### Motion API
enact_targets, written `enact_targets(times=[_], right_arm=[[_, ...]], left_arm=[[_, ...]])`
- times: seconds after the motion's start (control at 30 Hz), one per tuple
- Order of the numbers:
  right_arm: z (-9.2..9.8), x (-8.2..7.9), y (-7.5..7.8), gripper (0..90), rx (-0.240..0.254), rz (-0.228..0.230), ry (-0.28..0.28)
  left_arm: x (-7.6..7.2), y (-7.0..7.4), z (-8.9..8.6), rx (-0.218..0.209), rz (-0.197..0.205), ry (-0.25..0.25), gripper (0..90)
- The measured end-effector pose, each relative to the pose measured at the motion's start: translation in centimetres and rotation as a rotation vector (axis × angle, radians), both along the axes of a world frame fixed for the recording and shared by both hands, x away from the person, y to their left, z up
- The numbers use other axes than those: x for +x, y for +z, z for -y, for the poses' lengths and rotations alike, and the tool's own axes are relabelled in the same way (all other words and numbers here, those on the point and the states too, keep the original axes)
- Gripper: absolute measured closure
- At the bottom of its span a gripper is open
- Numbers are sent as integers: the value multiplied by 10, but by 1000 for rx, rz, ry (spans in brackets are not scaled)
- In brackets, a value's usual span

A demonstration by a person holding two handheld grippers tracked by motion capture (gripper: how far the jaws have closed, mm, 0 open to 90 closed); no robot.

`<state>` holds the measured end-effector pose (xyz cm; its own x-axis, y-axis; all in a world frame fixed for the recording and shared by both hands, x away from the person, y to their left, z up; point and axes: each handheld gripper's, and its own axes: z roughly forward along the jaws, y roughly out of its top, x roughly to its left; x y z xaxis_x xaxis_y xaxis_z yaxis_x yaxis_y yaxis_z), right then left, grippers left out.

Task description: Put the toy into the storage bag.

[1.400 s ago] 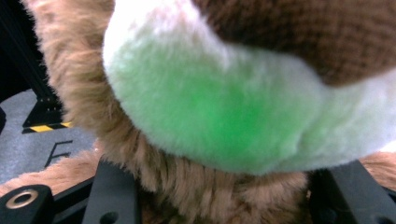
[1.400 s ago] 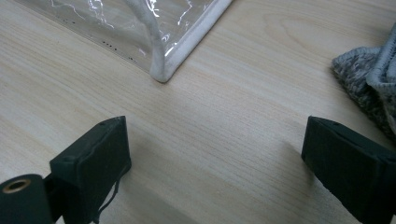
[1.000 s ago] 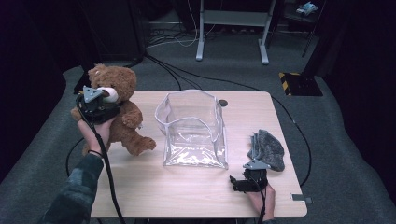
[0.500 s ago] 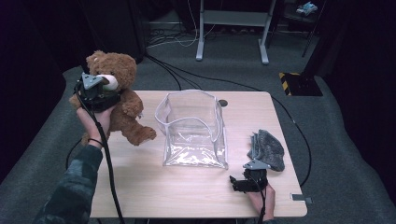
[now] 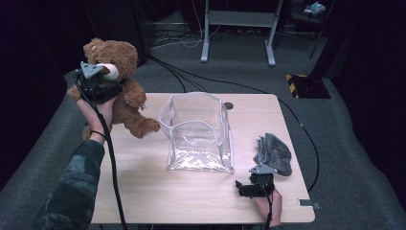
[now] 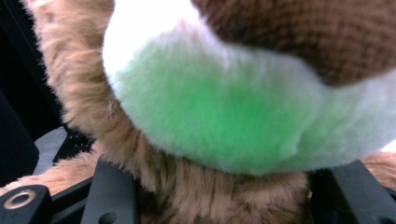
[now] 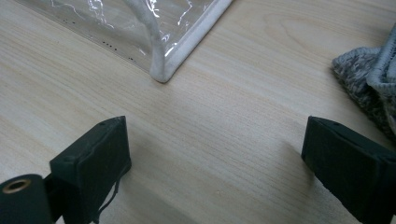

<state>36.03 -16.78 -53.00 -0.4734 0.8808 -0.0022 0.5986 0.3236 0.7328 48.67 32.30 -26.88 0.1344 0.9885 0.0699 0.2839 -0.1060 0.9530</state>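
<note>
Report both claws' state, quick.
Left claw: shut on the teddy bear.
Right claw: open, holding nothing, above the table.

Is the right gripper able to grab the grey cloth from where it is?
Probably yes: the right gripper is open and empty, the grey cloth lies close beside it, and only bare table lies between.

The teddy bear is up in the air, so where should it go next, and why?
Probably sideways, over the clear bag. The left gripper holds the teddy bear lifted beside it, the bag's top gapes open, and the right gripper rests open on the table.
</note>
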Motion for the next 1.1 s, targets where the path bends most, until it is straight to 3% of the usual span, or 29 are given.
enact_targets(times=[0.6,1.1], right_arm=[[0,0,0,69,0,0,0],[0,0,0,70,-2,-1,6]], left_arm=[[19,31,16,17,44,27,451],[29,50,54,22,70,-32,447]])
